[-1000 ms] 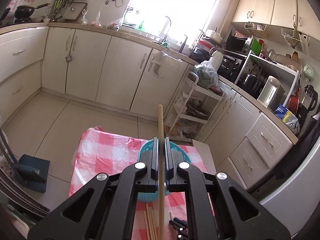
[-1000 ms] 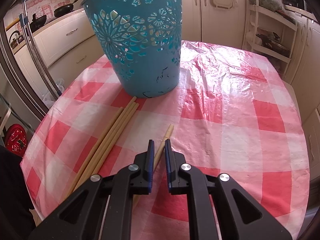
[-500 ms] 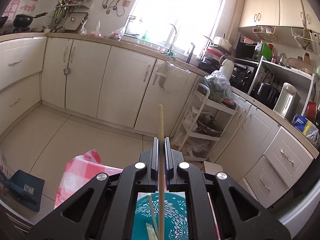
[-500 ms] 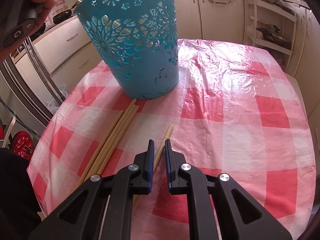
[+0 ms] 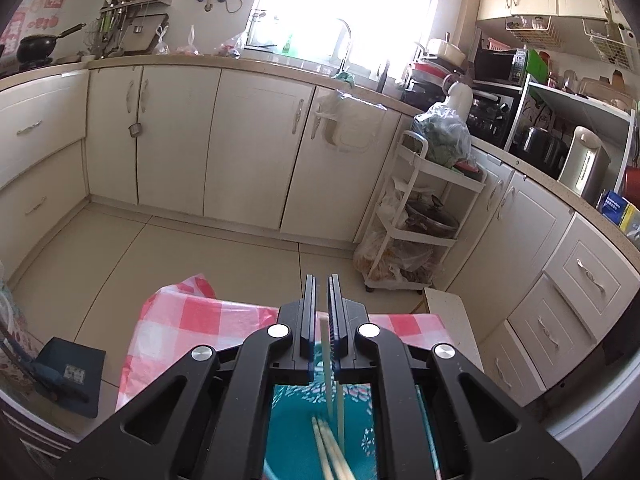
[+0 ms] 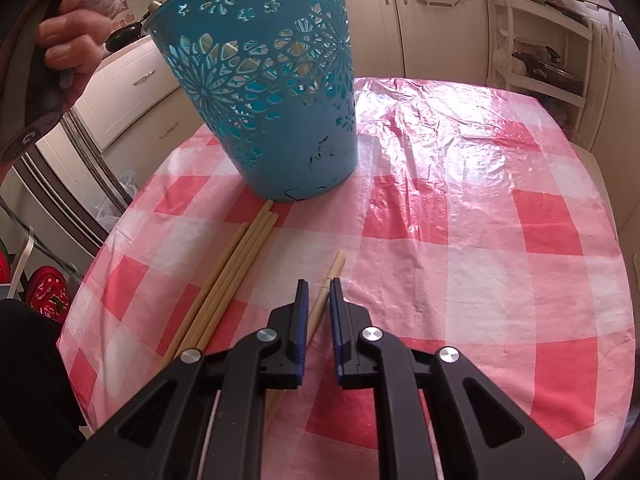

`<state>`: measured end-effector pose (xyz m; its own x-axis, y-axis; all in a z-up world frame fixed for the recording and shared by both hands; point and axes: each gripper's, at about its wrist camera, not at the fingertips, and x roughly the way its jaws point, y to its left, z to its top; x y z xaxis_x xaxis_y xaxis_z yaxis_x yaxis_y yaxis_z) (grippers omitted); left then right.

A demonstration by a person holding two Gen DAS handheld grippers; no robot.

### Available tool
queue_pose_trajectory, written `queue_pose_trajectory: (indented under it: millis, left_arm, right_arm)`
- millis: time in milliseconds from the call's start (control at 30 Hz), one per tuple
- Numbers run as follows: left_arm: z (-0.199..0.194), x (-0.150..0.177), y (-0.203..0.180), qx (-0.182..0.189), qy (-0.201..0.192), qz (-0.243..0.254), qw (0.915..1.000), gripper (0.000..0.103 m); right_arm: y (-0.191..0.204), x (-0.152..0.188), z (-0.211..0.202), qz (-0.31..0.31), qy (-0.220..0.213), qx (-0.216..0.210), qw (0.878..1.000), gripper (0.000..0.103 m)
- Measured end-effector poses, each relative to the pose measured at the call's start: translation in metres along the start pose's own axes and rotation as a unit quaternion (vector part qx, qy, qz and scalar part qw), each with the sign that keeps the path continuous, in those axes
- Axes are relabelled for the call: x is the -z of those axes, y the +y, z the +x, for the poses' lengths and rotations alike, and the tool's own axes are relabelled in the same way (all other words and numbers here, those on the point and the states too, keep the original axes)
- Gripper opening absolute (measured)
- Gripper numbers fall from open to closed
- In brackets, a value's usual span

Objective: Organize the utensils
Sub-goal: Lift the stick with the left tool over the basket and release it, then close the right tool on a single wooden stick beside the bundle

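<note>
A teal cut-out basket (image 6: 272, 92) stands on the red-checked tablecloth (image 6: 460, 240). My left gripper (image 5: 322, 284) hovers over the basket's mouth (image 5: 288, 420) with its jaws opening. A blurred chopstick (image 5: 327, 360) slips down between them, no longer pinched, towards other chopsticks (image 5: 332, 452) inside. A hand (image 6: 76, 44) holding that gripper shows beside the basket. My right gripper (image 6: 319, 286) hangs low over the cloth, nearly closed and holding nothing. A short chopstick (image 6: 334, 270) lies on the cloth under its fingertips. Several long chopsticks (image 6: 236, 264) lie to its left.
Kitchen cabinets (image 5: 248, 148) and a white trolley (image 5: 424, 216) stand beyond the table. A dark dustpan (image 5: 68, 376) lies on the floor at the left. A metal rack (image 6: 80, 152) stands off the table's left edge.
The left gripper moved over the basket and dropped lower. Its chopstick, held upright before, now slides down out of the jaws. The right gripper stayed still.
</note>
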<state>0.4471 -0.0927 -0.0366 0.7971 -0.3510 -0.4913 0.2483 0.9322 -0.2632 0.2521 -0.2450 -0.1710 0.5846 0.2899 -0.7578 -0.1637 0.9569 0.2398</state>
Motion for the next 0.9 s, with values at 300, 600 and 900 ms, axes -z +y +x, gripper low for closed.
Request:
queue_pose_trajectory:
  millis: [300, 600, 900]
  left_arm:
    - [-0.083, 0.045, 0.056, -0.051, -0.005, -0.026, 0.9984, 0.054]
    - [-0.096, 0.085, 0.096, -0.103, 0.016, -0.033, 0.9940, 0.059]
    - [-0.100, 0.085, 0.090, -0.122, 0.009, -0.009, 0.9924, 0.079]
  right_arm:
    - [0.005, 0.001, -0.001, -0.005, 0.000, -0.013, 1.000, 0.027]
    - [0.015, 0.009, -0.006, -0.003, -0.005, 0.034, 0.999, 0.028]
    - [0.026, 0.009, -0.003, -0.049, 0.001, 0.077, 0.996, 0.009]
